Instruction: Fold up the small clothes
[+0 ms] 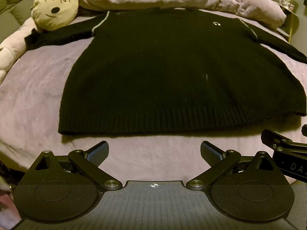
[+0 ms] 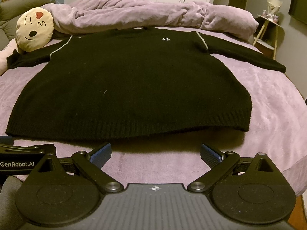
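A black knitted sweater (image 1: 172, 72) (image 2: 130, 84) lies flat on the purple bed cover, front up, sleeves spread out to both sides, ribbed hem toward me. A small white logo (image 1: 217, 23) marks its chest. My left gripper (image 1: 154, 151) is open, hovering just short of the hem near its middle-left part, nothing between its fingers. My right gripper (image 2: 155, 153) is open too, just short of the hem toward its right part. Each gripper's body shows at the edge of the other's view.
A round cream emoji cushion (image 1: 55, 9) (image 2: 34, 29) rests on the left sleeve's end. A bunched purple blanket (image 2: 153, 13) lies behind the collar. A small side table (image 2: 268, 32) stands off the bed's right edge. Bare bed cover (image 2: 268, 99) flanks the sweater.
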Demonstrator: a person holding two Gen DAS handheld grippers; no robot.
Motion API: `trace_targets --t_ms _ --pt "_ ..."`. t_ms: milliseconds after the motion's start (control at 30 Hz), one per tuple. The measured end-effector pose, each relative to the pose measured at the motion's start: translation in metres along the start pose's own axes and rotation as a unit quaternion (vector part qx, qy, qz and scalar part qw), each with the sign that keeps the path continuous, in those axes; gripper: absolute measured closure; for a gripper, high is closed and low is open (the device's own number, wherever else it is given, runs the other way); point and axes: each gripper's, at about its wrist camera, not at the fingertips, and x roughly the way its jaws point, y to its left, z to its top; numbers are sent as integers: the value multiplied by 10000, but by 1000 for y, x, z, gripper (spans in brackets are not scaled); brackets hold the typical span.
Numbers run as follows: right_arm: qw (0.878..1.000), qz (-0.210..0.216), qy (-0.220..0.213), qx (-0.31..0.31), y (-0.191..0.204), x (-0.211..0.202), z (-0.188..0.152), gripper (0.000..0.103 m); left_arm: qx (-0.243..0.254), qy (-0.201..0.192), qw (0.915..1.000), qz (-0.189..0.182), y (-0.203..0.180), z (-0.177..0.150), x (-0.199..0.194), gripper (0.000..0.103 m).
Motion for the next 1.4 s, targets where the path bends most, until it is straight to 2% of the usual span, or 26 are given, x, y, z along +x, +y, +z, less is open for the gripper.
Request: trace_targets --t_ms 800,933,1000,1167,1267,1400 --pt "9998 125 122 79 -4 14 -1 4 -3 143 9999 -35 -4 2 12 0" --pt "9993 329 28 181 -9 18 -1 4 21 218 9998 -20 -8 5 19 0" --pt "9974 628 -132 324 -15 18 -1 4 31 222 9997 -46 -10 10 21 0" --pt "9834 1357 -450 1113 -58 30 16 4 73 94 9999 -114 -18 30 26 0" --pt "9706 1409 -399 1911 -99 52 29 4 86 72 9999 -77 -26 50 36 0" --pt "9528 1492 -548 2585 -147 84 43 4 104 -20 9999 -56 -40 80 56 0"
